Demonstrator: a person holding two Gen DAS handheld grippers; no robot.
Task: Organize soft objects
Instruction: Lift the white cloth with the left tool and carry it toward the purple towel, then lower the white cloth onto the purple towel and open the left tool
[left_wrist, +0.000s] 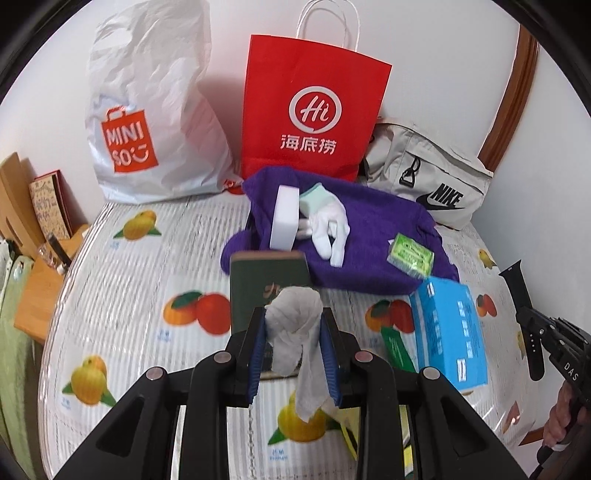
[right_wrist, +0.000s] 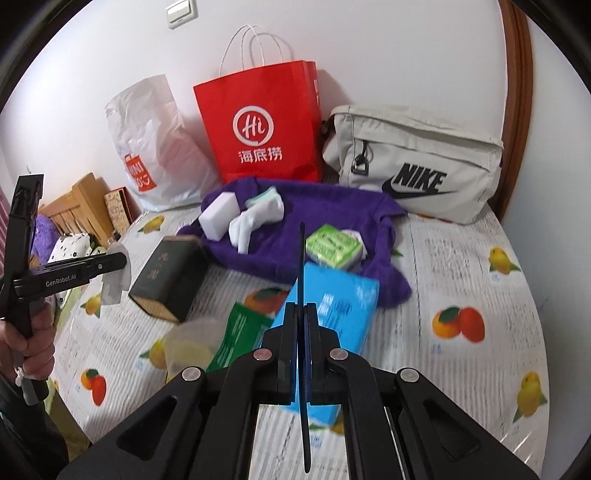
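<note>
My left gripper (left_wrist: 293, 314) is shut on a crumpled white tissue (left_wrist: 295, 354), held above the fruit-print tablecloth (left_wrist: 122, 295); the tissue (right_wrist: 118, 280) also shows at the left edge of the right wrist view. My right gripper (right_wrist: 302, 308) is shut on a black watch strap (right_wrist: 303, 258), seen edge-on; the strap (left_wrist: 515, 284) sticks up at the far right of the left wrist view. A purple towel (left_wrist: 373, 236) lies behind, carrying a white sponge block (left_wrist: 284, 214), white gloves (left_wrist: 328, 229) and a green tissue packet (left_wrist: 410, 254).
Against the wall stand a white MINISO bag (left_wrist: 147, 110), a red paper bag (left_wrist: 314, 103) and a grey Nike bag (right_wrist: 413, 158). A dark green box (right_wrist: 170, 277), a blue tissue pack (right_wrist: 332, 306), a green packet (right_wrist: 240, 336) and a clear cup (right_wrist: 188, 347) lie on the table.
</note>
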